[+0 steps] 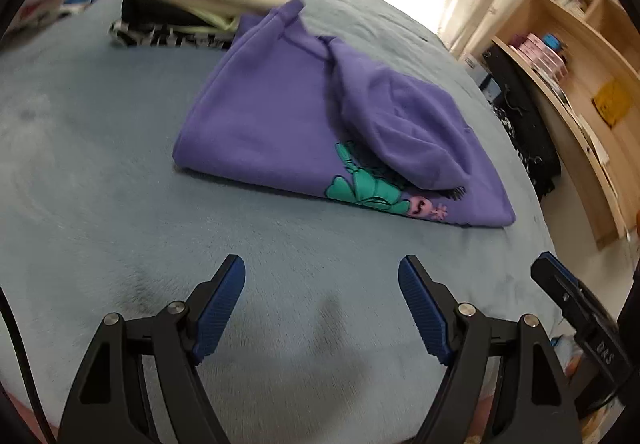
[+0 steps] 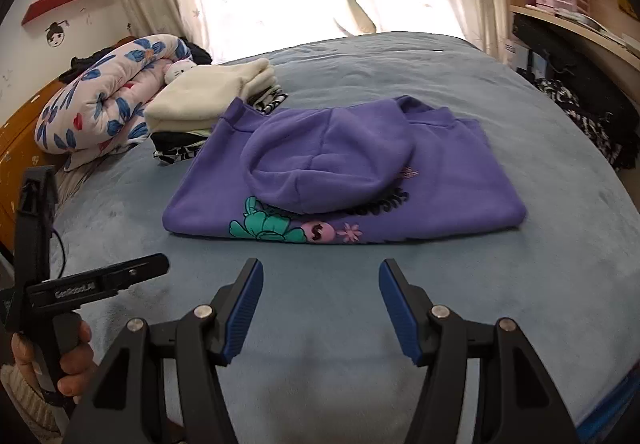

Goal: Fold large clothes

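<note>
We hold our left tool [image 1: 322, 272] and right tool [image 2: 321, 276] wide, empty, above the blue-grey plush bed [image 2: 520, 264]; folded purple fleece hoodie [image 2: 440, 179] at twelve o'clock

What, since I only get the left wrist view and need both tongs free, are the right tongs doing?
Observer: The right tongs are open and empty, above bare blue blanket, short of the purple hoodie's near edge.
Operator: And what lies behind the cream pile? It's blurred here.
Observer: A white plush toy sits between the cream pile and a rolled floral quilt.
</note>
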A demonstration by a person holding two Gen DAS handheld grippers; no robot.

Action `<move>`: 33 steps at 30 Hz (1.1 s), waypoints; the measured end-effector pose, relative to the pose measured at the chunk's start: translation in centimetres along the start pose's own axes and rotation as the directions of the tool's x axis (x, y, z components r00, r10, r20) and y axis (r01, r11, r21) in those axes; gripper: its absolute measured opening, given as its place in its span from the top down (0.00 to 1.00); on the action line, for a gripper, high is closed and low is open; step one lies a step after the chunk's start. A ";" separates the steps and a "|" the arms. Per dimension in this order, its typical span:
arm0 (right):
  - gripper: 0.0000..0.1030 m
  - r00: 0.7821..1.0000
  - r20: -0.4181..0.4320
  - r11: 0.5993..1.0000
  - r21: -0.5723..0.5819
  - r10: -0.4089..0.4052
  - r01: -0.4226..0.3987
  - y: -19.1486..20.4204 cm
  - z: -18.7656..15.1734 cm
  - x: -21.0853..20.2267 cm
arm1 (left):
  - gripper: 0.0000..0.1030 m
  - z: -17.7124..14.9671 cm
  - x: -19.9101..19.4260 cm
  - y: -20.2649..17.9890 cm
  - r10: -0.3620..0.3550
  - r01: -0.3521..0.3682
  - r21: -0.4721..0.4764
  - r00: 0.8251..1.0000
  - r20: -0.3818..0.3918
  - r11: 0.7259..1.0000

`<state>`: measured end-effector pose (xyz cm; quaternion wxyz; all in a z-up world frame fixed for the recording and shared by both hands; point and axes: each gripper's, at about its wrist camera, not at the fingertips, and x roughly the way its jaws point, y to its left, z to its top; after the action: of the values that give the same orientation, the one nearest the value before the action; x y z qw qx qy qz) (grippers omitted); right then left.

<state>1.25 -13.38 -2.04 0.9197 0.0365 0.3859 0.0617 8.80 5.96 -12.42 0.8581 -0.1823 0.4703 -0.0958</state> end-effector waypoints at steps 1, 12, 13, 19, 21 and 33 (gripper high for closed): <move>0.41 1.000 0.005 1.000 -0.008 0.005 -0.005 0.2 0.1 0.4 | 0.24 0.2 0.8 0.4 -0.005 0.005 -0.014 1.000 -0.011 1.000; 0.41 0.999 0.031 0.999 -0.046 0.023 -0.022 1.0 2.9 5.4 | 0.24 2.3 6.4 2.5 -0.028 0.022 -0.079 0.997 -0.068 0.997; 0.41 0.999 0.032 0.999 -0.043 0.029 -0.028 1.0 3.3 6.0 | 0.24 2.6 6.9 2.8 -0.036 0.030 -0.093 0.997 -0.069 0.995; 0.42 0.997 0.067 0.999 -0.026 0.040 -0.039 0.8 4.9 7.5 | 0.24 4.2 8.8 4.4 -0.073 0.067 -0.145 0.997 -0.038 0.987; 0.42 0.997 0.072 0.999 -0.028 0.041 -0.039 0.9 5.4 8.0 | 0.24 4.7 9.5 4.9 -0.092 0.086 -0.168 0.995 -0.027 0.982; 0.42 0.997 0.048 0.999 -0.008 0.053 -0.053 0.7 6.1 10.4 | 0.25 8.1 12.2 7.7 -0.205 0.218 -0.295 0.976 0.074 0.930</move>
<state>12.81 -11.30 -5.00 0.9269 0.0451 0.3625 0.0865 22.13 10.73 -20.95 0.8146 -0.3625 0.4389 -0.1112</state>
